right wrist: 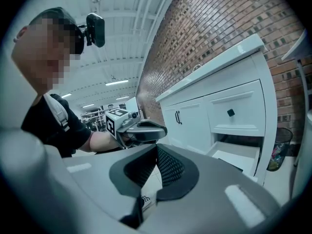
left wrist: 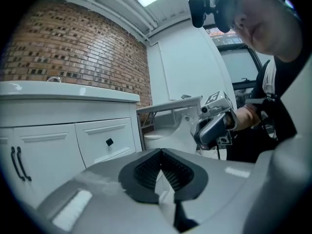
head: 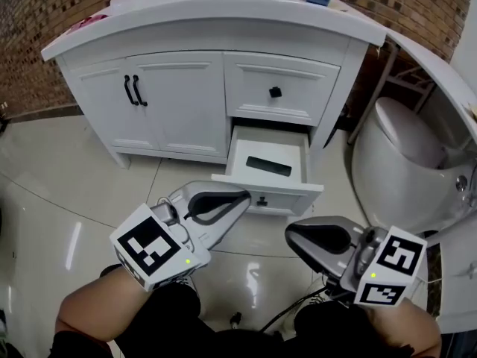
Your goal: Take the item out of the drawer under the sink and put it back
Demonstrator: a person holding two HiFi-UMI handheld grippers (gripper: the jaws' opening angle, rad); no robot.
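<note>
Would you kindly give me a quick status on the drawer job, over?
Left tool shut, empty. Right tool shut, empty. Dark flat item lying in the open drawer, untouched. Nothing between tools and drawer.

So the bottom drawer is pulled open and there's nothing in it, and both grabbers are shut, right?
Not quite. The bottom drawer is pulled open, but it is not empty: a flat black item lies inside, as the head view shows. The left gripper and the right gripper are both shut, as you said.
</note>
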